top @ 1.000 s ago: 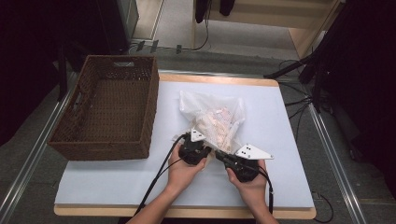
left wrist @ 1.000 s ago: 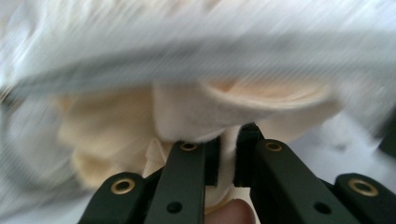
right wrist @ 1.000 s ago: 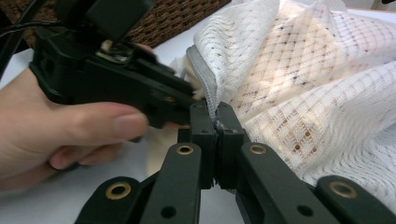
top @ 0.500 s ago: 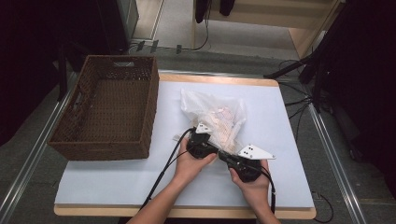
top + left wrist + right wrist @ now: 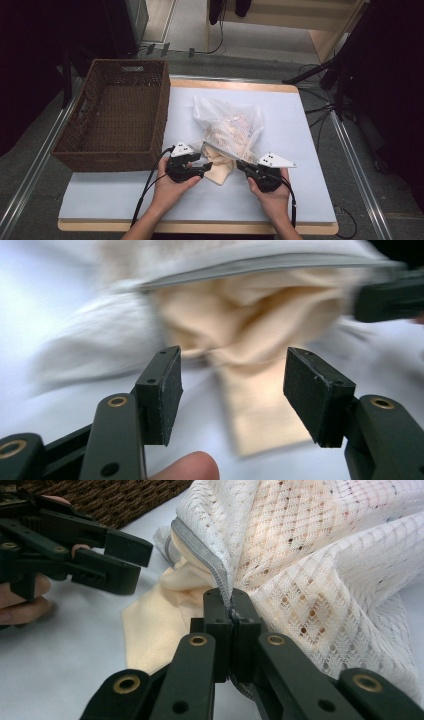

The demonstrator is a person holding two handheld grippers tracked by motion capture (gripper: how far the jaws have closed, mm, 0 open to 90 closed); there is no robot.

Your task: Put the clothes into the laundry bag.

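Lying on the worktop (image 5: 310, 125) beside the wicker basket (image 5: 117, 117), the mesh laundry bag (image 5: 230, 125) spills a cream cloth (image 5: 220, 170); right gripper (image 5: 248, 169) fingers pinch its zipper edge, left gripper (image 5: 202, 167) fingers, just opening, stand empty; tugging could drag the bag

— What do we see around the work area?

— We see a wooden table (image 5: 240, 86) covered by a pale blue sheet (image 5: 300, 130), standing on a grey floor (image 5: 200, 30). Metal rails (image 5: 357, 165) run along both sides.

— And further back?

— We notice pale wooden furniture (image 5: 300, 15), black cables (image 5: 310, 80) trailing across the floor, and dark shapes at both edges. We find the light soft and even.
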